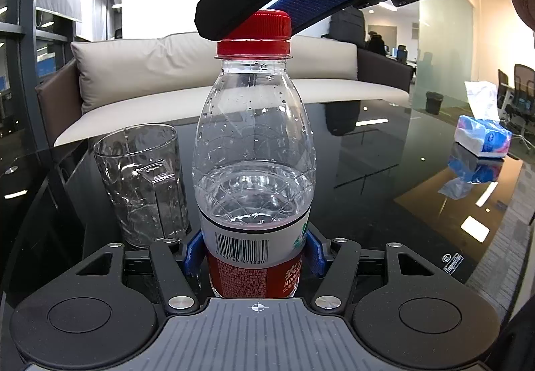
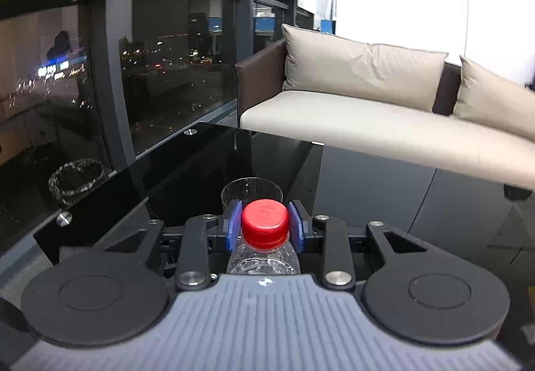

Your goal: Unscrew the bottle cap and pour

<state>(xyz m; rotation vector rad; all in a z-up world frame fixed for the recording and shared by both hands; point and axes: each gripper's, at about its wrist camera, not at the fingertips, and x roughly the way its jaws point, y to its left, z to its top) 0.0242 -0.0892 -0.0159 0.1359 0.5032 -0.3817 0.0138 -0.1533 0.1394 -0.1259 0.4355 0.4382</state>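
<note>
Cap gripped, nothing poured yet

The left gripper (image 1: pixel 255 254) has its fingers clamped on the clear, ribbed plastic bottle (image 1: pixel 254 150), upright on the glossy black glass worktop (image 1: pixel 384 170); the right gripper (image 2: pixel 265 225) pinches the ridged red cap (image 2: pixel 265 223), seemingly not yet off. Just beside stands the empty clear handled cup (image 1: pixel 140 183). Unscrewing and pouring remain.
</note>
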